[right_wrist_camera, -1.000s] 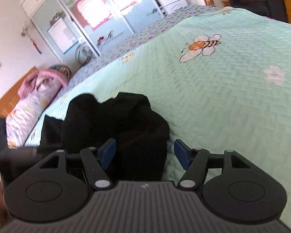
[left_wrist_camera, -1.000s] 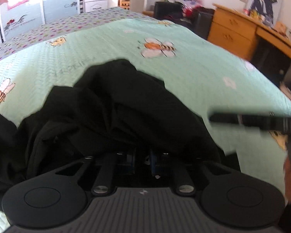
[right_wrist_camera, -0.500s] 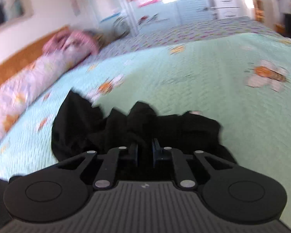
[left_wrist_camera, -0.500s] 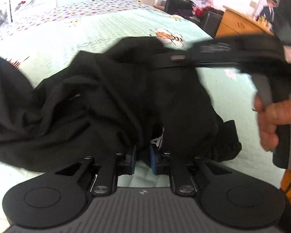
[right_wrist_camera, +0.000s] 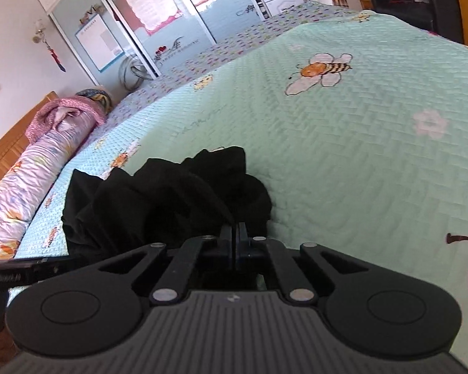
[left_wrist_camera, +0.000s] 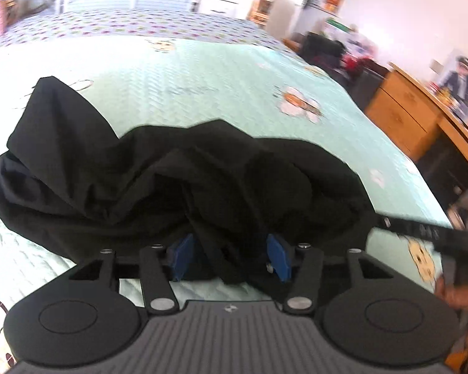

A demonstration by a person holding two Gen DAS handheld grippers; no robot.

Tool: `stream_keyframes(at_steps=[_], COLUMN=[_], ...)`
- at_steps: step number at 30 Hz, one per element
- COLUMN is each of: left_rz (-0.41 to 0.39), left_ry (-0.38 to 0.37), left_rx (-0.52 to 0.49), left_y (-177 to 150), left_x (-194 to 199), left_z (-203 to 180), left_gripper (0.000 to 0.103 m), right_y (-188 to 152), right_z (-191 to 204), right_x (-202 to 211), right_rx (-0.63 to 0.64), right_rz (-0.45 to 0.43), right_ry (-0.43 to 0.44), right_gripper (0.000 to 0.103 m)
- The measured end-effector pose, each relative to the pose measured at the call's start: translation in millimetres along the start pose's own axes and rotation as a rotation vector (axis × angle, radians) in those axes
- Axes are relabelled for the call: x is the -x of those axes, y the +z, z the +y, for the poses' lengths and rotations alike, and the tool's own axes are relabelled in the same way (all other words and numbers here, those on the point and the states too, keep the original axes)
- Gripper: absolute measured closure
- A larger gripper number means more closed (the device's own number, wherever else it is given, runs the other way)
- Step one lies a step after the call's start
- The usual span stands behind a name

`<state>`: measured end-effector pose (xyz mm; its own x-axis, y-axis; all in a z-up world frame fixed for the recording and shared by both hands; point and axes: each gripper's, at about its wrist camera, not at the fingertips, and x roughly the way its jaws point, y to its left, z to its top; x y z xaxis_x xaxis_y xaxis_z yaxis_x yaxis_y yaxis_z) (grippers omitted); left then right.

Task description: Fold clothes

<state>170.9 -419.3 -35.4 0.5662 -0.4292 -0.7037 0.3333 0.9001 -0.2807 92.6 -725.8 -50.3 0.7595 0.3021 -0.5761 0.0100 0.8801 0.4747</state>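
- A pillow roll (right_wrist_camera: 31, 174) in pale floral cloth lies along the left edge of the bed, against a wooden headboard (right_wrist_camera: 6, 152), with a pink blanket (right_wrist_camera: 62, 115) bunched at its far end.
- The black garment (left_wrist_camera: 171, 180) sits crumpled in a heap on the green bedspread (right_wrist_camera: 358, 162), near the side of the bed closest to both cameras.
- The left claw (left_wrist_camera: 231, 257) is opening: its blue pads (left_wrist_camera: 181, 254) stand apart, and a fold of the black garment hangs loosely between them without being pinched.
- The right claw (right_wrist_camera: 234, 237) is closed tight on the near right edge of the garment, a thin pinch of cloth caught between its tips.
- In the left wrist view, the right claw's body reaches in from the right edge, with part of a hand (left_wrist_camera: 455, 293) below it.
- A bee print (right_wrist_camera: 321, 71) decorates the bedspread beyond the garment.
- A wooden dresser (left_wrist_camera: 402, 115) stands past the right side of the bed.
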Motion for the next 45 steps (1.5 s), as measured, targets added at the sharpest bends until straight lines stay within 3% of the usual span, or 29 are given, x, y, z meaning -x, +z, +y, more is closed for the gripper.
stream_keyframes(at_steps=[4, 8, 11, 12, 13, 14, 17, 22, 23, 25, 26, 30, 33, 36, 38, 42, 43, 45], left_rz=[-0.009, 0.001, -0.046, -0.049, -0.041, -0.033, -0.104, -0.304, -0.324, -0.349, -0.353, -0.256, -0.174, -0.114, -0.101, -0.113, -0.12, -0.132], left_ry=[0.031, 0.1, 0.074, 0.073, 0.052, 0.031, 0.038, 0.11, 0.126, 0.167, 0.193, 0.319, 0.343, 0.349, 0.343, 0.332, 0.33, 0.329], left_rx=[0.044, 0.062, 0.076, 0.086, 0.104, 0.122, 0.114, 0.056, 0.044, 0.025, 0.019, 0.045, 0.139, 0.182, 0.182, 0.193, 0.197, 0.192], left_y=[10, 17, 18, 22, 23, 24, 23, 25, 22, 13, 6, -28, -48, -62, -66, -70, -69, -69], left_x=[-16, -39, -44, -51, -54, -57, -37, 60, 78, 111, 124, 131, 127, 124, 125, 132, 135, 140], left_z=[-5, -10, -9, -7, -5, -2, -4, 6, 11, 19, 22, 46, 74, 87, 87, 79, 78, 75], left_gripper=[0.041, 0.04, 0.044, 0.064, 0.091, 0.095, 0.099, 0.099, 0.099, 0.099, 0.099, 0.099, 0.099, 0.099, 0.099, 0.099, 0.099, 0.098], right_y=[-3, -4, -7, -8, -9, -10, -12, -10, -10, -11, -12, -21, -27, -23, -19, -21, -24, -29], right_z=[-4, -8, -6, -5, -5, -5, -7, -12, -11, -4, 2, 27, 39, 34, 33, 48, 48, 45], right_x=[1, 2, 1, -1, -2, -3, -4, 7, 10, 16, 17, 19, 23, 34, 40, 32, 27, 13], right_rx=[-0.006, -0.027, -0.011, -0.008, -0.005, -0.003, -0.006, -0.029, -0.025, -0.002, 0.013, 0.06, 0.047, -0.021, -0.02, 0.144, 0.157, 0.109], right_rz=[0.004, 0.003, 0.006, 0.011, 0.015, 0.017, 0.012, -0.013, -0.017, -0.021, -0.016, 0.038, 0.07, 0.051, 0.029, 0.02, 0.03, 0.069], right_ry=[0.017, 0.034, 0.028, 0.025, 0.023, 0.017, -0.012, -0.026, -0.019, 0.02, 0.058, 0.231, 0.356, 0.42, 0.378, 0.101, 0.071, 0.099], right_gripper=[0.101, 0.101, 0.1, 0.099, 0.096, 0.095, 0.079, 0.05, 0.048, 0.027, 0.023, 0.021, 0.021, 0.021, 0.02, 0.02, 0.02, 0.02])
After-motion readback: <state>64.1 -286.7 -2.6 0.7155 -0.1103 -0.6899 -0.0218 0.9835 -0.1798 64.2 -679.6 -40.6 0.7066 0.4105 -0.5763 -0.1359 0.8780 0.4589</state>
